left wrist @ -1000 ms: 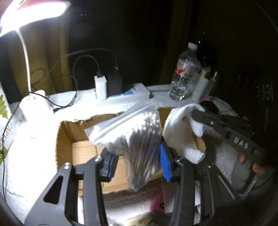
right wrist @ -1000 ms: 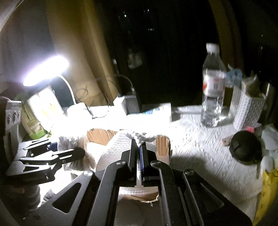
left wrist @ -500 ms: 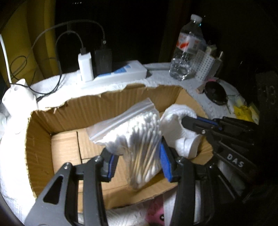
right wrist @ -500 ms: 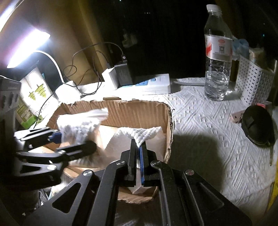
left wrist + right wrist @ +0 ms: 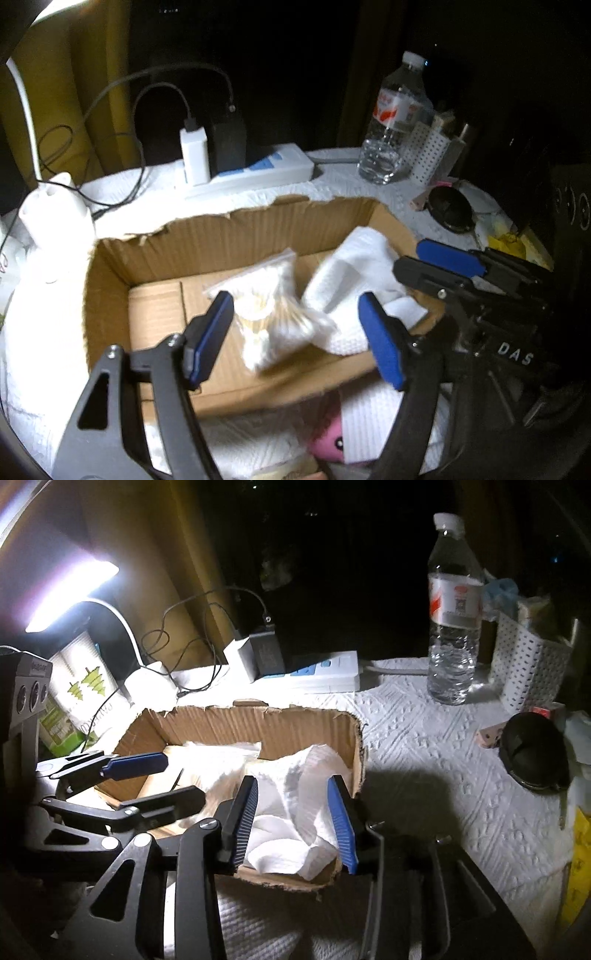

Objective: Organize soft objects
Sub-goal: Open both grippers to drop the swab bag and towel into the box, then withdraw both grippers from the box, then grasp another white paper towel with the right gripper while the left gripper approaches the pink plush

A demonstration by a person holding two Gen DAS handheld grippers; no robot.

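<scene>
Both jaws just opened wide, nothing held | swab bag (image 5: 273, 314) — towel (image 5: 295, 801) at its 3 o'clock — lie released in box (image 5: 155, 254) | drop-off looks done

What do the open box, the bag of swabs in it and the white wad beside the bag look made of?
Box: brown corrugated cardboard, matte, with fluted walls and torn rim. Bag of swabs: thin clear plastic film, probably glossy, though blurred. White wad: likely embossed paper towel or soft cloth, matte and crumpled.

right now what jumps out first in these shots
A torn cardboard box sits mid-table, with a bag of cotton swabs and a white cloth lying inside. Both tongs, left and right, hang open above them, jaws just opened. A lit lamp glares at far left.
</scene>
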